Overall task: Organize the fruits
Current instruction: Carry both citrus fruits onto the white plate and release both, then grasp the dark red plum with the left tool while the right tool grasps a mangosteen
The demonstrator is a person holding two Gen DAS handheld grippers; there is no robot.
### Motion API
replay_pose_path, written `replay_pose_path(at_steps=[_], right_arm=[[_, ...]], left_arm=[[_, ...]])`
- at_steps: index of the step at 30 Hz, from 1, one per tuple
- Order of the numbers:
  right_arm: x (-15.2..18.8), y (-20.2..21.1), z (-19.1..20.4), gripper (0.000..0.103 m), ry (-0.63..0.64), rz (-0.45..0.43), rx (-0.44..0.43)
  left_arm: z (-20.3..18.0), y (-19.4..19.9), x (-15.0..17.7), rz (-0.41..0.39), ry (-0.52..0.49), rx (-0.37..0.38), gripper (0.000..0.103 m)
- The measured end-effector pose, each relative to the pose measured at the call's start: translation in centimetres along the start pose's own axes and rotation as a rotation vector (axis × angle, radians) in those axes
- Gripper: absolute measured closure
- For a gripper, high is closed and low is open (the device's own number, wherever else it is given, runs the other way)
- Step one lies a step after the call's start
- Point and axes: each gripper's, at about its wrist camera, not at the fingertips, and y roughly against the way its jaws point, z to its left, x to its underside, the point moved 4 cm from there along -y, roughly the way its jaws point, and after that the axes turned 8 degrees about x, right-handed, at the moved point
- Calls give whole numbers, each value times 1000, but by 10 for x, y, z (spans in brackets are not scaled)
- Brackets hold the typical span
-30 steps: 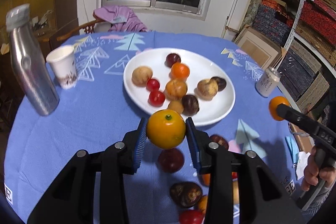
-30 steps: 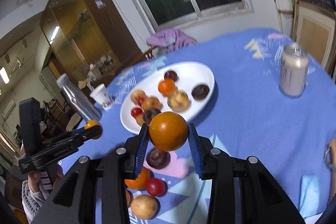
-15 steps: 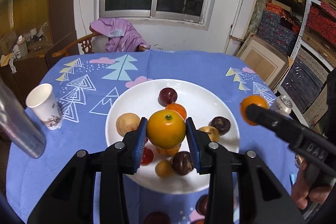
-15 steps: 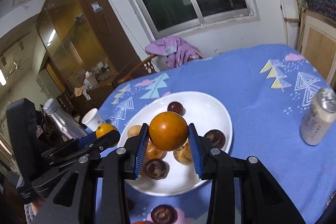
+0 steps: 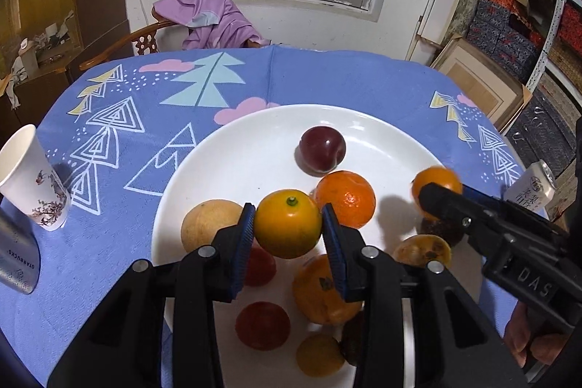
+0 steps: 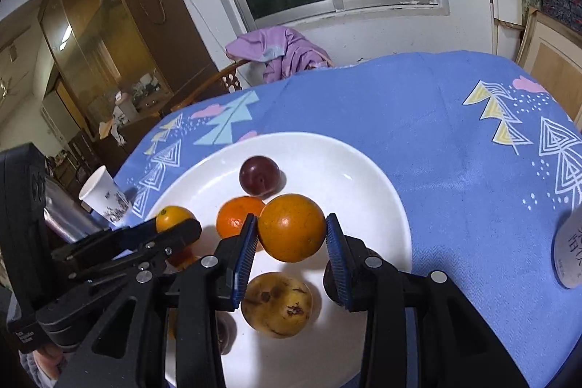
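My left gripper (image 5: 287, 226) is shut on a yellow-orange citrus (image 5: 287, 224) with a green stem dot, held over the white plate (image 5: 232, 148). My right gripper (image 6: 291, 235) is shut on a darker orange (image 6: 291, 227) above the same plate (image 6: 363, 170). The plate holds a purple plum (image 5: 322, 150), a tangerine (image 5: 345, 199), a tan round fruit (image 5: 207, 230), red fruits (image 5: 262, 324) and a spotted yellow fruit (image 6: 278, 304). Each gripper shows in the other's view: the right one (image 5: 436, 186) at the right, the left one (image 6: 174, 220) at the left.
A paper cup (image 5: 31, 177) and a metal bottle (image 5: 14, 257) stand on the blue tablecloth (image 5: 327, 79) at the left. A drink can (image 5: 531, 186) stands right of the plate. A chair with a purple cloth (image 5: 211, 20) is behind the table.
Both grippers have moved forward with their fruit, from beside the loose fruit on the cloth to low over the plate. Both stay shut on their oranges.
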Motion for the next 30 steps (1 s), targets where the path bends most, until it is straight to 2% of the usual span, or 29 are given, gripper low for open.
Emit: replay_pose_path(at_steps=[3,5,11,14,18,23,27,30], right_arm=[[0,-1,-2,58,5,-3,11],[-1,6,-2,58,0,-18,5],[-6,51,-2,48,-39,-89,-52],[2,78,4,46,-26,-103,-73],[23,114,11,42,14,-109,-73],[67,155,6,37,23,-126,-80],[104,167,-6,36,8,-112,-79],[121,166,-15,36,1,-88,-62]], left_arm=[[0,3,0,-5,10,21,57],[-1,10,-1,-20,18,26,46],[0,52,3,-83,34,26,40],[1,76,21,-94,7,-28,35],[6,107,51,-86,0,-66,35],[14,141,107,-85,22,-85,32],[15,149,140,-80,19,-111,32],[8,148,147,-82,-2,-108,31]])
